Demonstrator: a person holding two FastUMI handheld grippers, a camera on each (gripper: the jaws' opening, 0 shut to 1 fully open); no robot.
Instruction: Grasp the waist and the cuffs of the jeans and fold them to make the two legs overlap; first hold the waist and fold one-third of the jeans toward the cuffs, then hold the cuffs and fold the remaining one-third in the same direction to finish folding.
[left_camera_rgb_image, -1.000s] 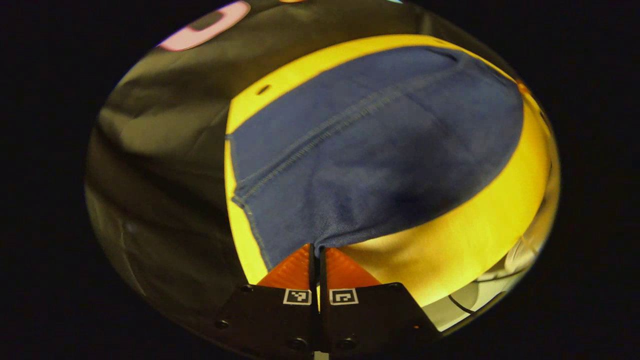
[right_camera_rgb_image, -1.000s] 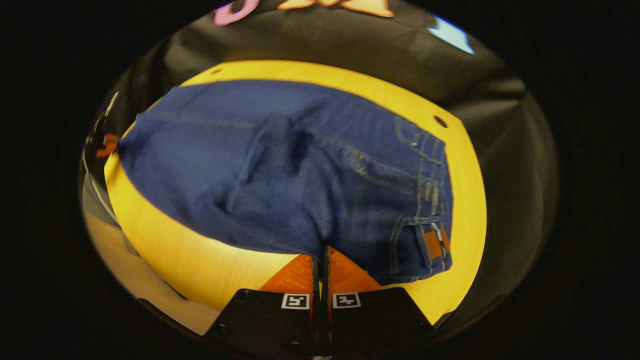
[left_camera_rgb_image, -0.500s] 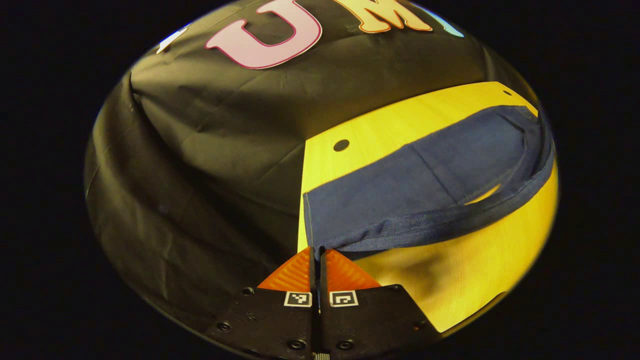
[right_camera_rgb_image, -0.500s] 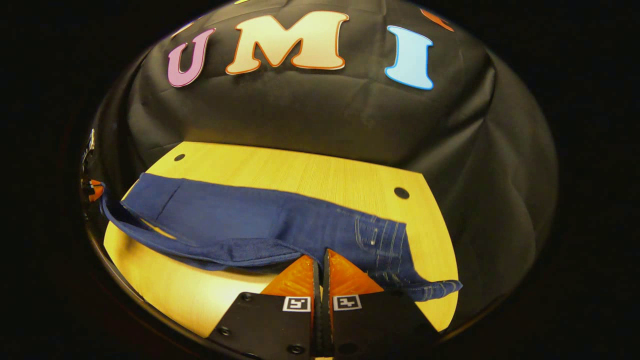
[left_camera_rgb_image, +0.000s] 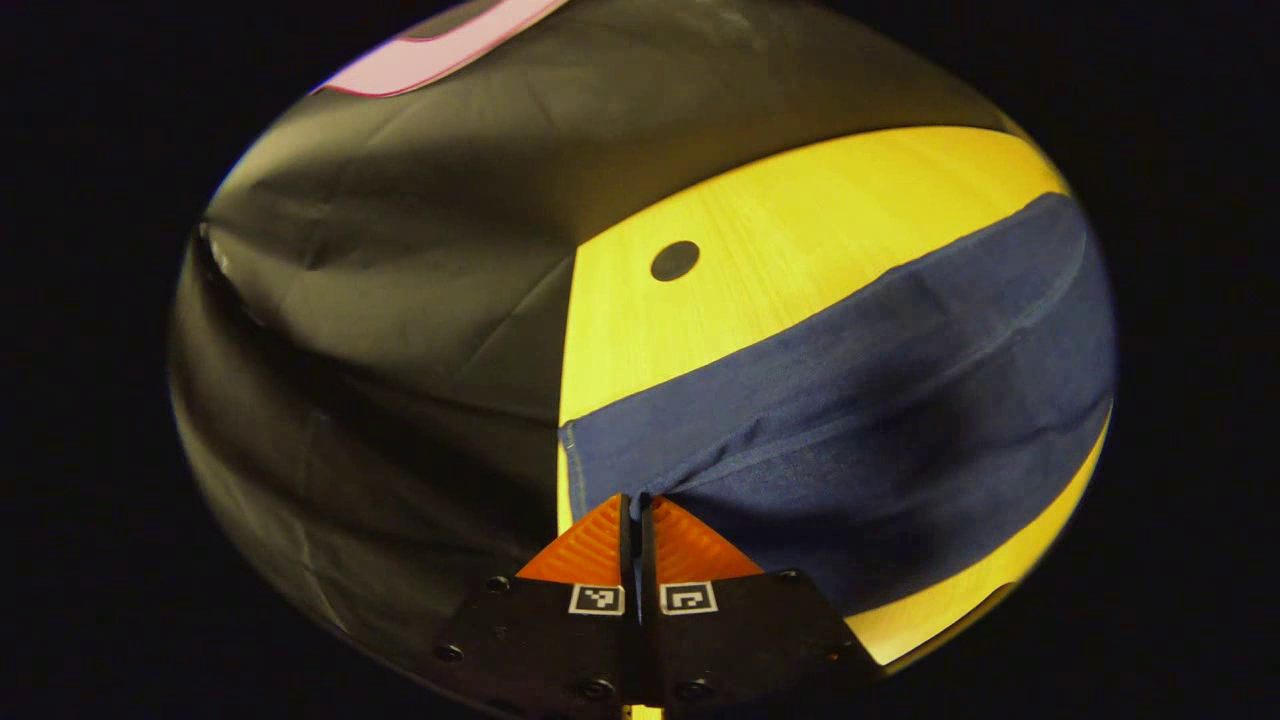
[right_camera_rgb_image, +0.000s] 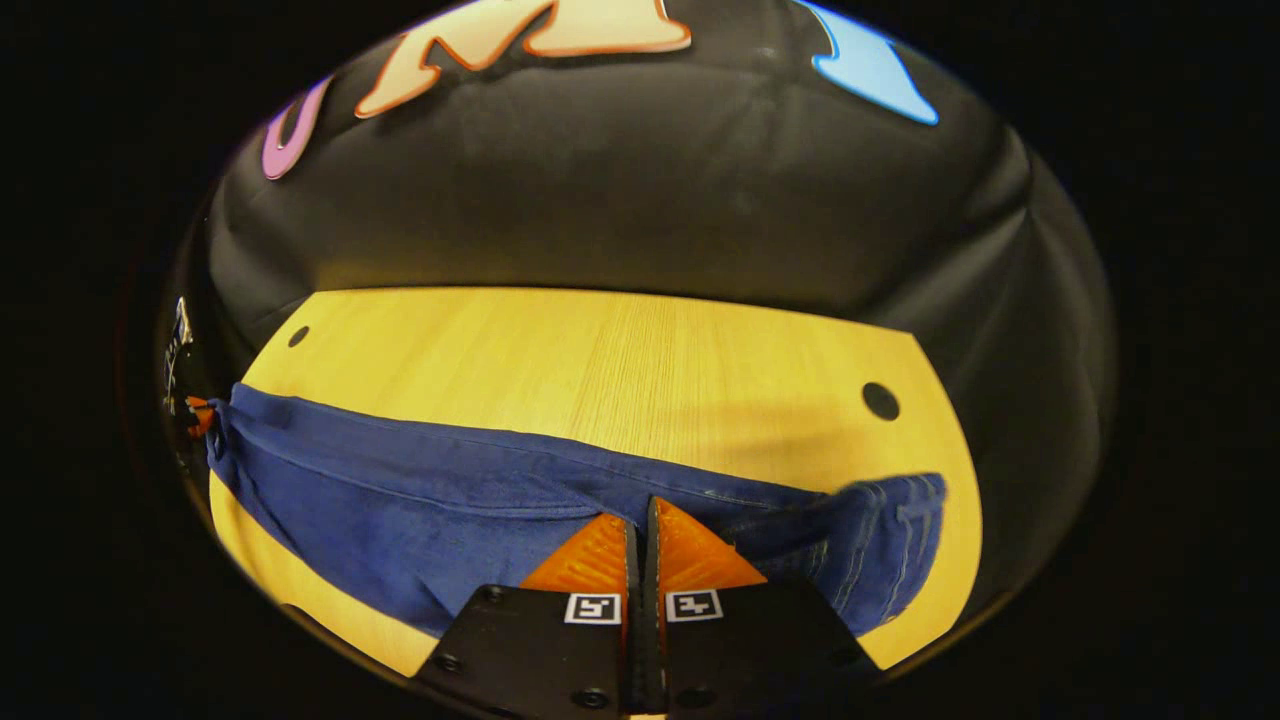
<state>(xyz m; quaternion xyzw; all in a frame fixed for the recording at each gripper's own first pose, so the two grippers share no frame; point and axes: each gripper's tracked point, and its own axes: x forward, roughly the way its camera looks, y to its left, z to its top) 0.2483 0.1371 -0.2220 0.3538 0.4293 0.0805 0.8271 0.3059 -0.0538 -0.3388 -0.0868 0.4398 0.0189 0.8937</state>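
Both the left gripper (left_camera_rgb_image: 631, 497) and right gripper (right_camera_rgb_image: 640, 503) have jaws clamped on the jeans (right_camera_rgb_image: 420, 500); carry both edges level across the surface (right_camera_rgb_image: 620, 360) so the legs overlap squarely.

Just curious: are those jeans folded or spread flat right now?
Mid-fold: the jeans are doubled lengthwise, both grippers pinching the near edge above the table.

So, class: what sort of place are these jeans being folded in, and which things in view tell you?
Probably a staged recording booth, not a home: black cloth wall behind, a bare wooden table with drilled holes, and jeans pinched by the left gripper and right gripper.
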